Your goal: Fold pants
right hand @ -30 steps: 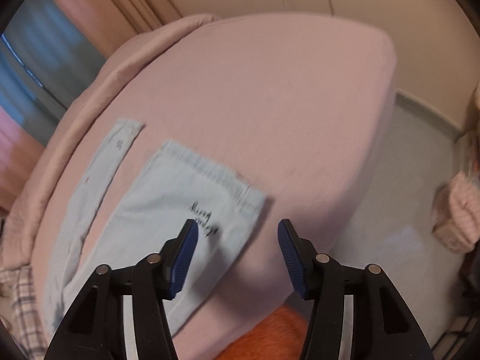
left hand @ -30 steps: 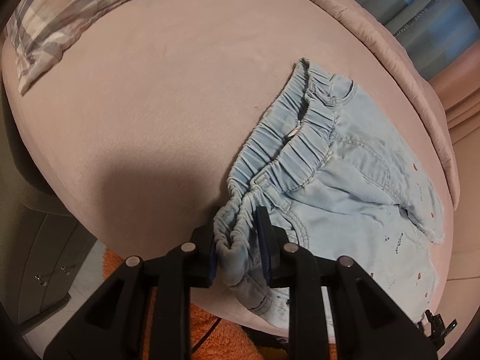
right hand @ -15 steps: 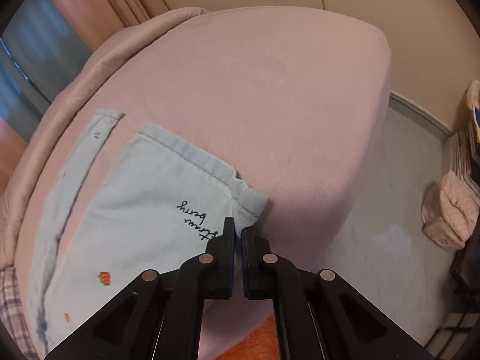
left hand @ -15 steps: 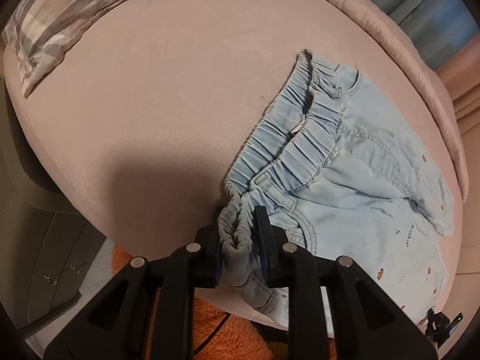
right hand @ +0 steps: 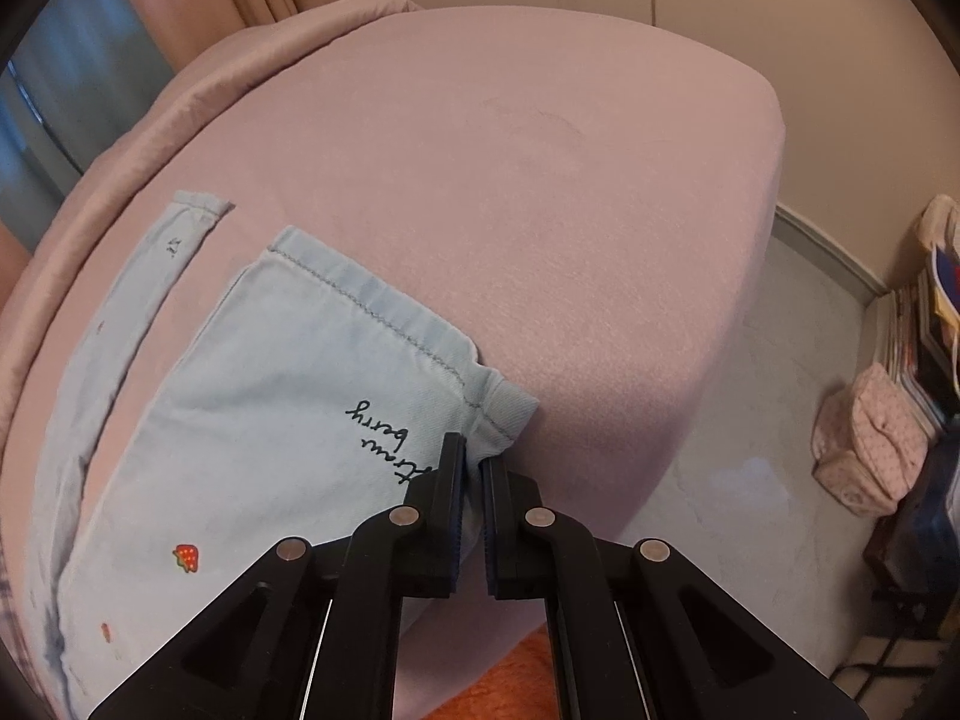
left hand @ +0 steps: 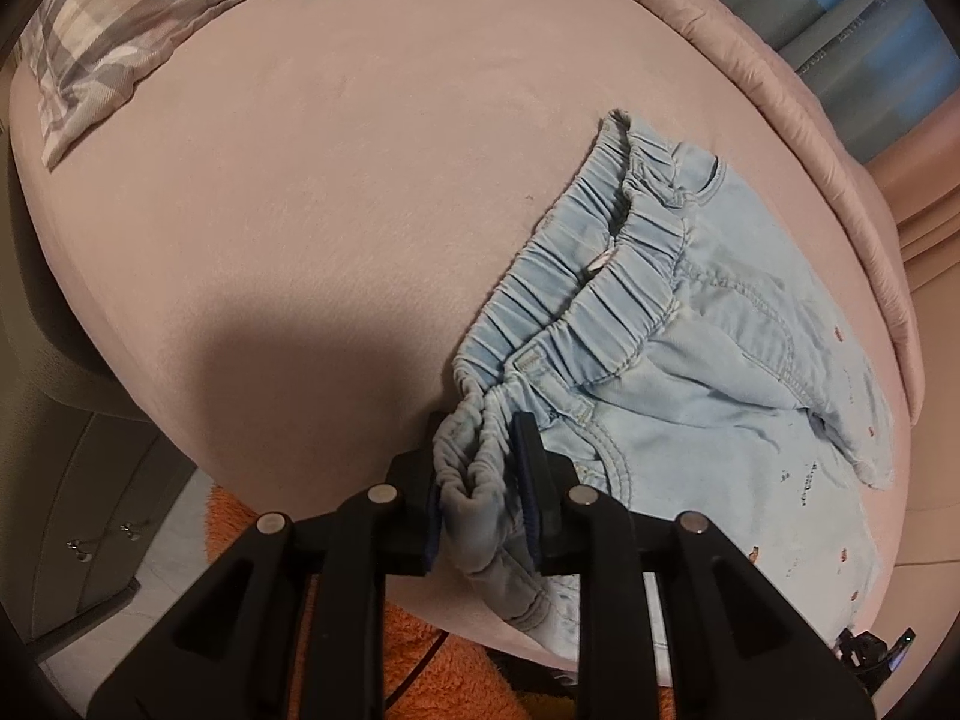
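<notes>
A pink-covered bed (left hand: 336, 192) fills both wrist views, its raised padded edge running along the far side, and a plaid pillow (left hand: 138, 18) lies at its far left corner in the left view. On the bed, toward the near edge, the light blue pants (left hand: 720, 360) lie spread out, with the gathered elastic waistband (left hand: 576, 288) toward the left tongs and the two leg ends reaching toward the right ones. The nearer leg hem (right hand: 372, 306) is broad and carries black script and a small red strawberry print (right hand: 186, 558); the farther leg lies as a narrow strip beside the padded edge. The left tongs (left hand: 480, 492) are closed on a bunched corner of the waistband at the bed's near edge. The right tongs (right hand: 474, 504) are pressed nearly together, pinching the near corner of the broad hem. An orange rug (left hand: 444, 678) shows on the floor below the bed.
</notes>
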Demonstrator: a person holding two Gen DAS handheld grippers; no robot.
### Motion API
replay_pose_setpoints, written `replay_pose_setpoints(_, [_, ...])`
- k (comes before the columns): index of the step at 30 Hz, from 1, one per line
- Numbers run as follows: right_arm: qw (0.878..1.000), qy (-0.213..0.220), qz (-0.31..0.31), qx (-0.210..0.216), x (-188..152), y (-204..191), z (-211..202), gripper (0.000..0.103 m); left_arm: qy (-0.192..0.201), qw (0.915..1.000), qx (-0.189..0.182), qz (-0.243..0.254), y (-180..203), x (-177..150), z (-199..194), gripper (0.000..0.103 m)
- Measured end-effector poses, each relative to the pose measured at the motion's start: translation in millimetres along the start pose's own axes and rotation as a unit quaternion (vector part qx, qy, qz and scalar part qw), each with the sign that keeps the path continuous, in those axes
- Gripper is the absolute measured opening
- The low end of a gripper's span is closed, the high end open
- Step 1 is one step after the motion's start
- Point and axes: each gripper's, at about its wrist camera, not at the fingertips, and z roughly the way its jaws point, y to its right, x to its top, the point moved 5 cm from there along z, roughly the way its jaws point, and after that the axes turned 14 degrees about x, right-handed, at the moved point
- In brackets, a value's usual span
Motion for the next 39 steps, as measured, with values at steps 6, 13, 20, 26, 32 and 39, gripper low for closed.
replay_pose_setpoints(6, [1.000, -0.001, 0.005, -0.018, 0.9, -1.5, 0.2, 0.001, -0.004, 0.9999, -0.012, -0.008, -4.4, -0.9, -0.9, 0.024])
replay_pose_setpoints(13, [1.000, -0.004, 0.011, -0.018, 3.0, -2.2, 0.5, 0.001, -0.019, 0.9990, -0.036, -0.020, -8.2, 0.4, -1.8, 0.028])
replay_pose_setpoints(20, [1.000, -0.003, 0.027, -0.016, 6.1, -2.3, -3.8, 0.003, 0.005, 0.9988, -0.028, -0.041, -12.8, 4.7, -37.0, 0.063])
replay_pose_setpoints(26, [0.996, 0.064, -0.008, -0.064, 21.8, -17.3, -41.8, 0.068, 0.127, 0.9897, -0.049, -0.045, -6.9, 22.5, -111.8, 0.102])
replay_pose_setpoints(32, [0.994, 0.098, -0.050, 0.001, 27.9, -68.3, -72.9, 0.081, 0.104, 0.9875, -0.118, 0.006, 39.8, 8.6, -117.3, 0.102])
replay_pose_setpoints(39, [0.982, 0.093, -0.143, 0.079, 16.5, -152.6, -88.0, 0.081, 0.097, 0.9862, -0.119, 0.060, 87.3, -8.5, -113.2, 0.102])
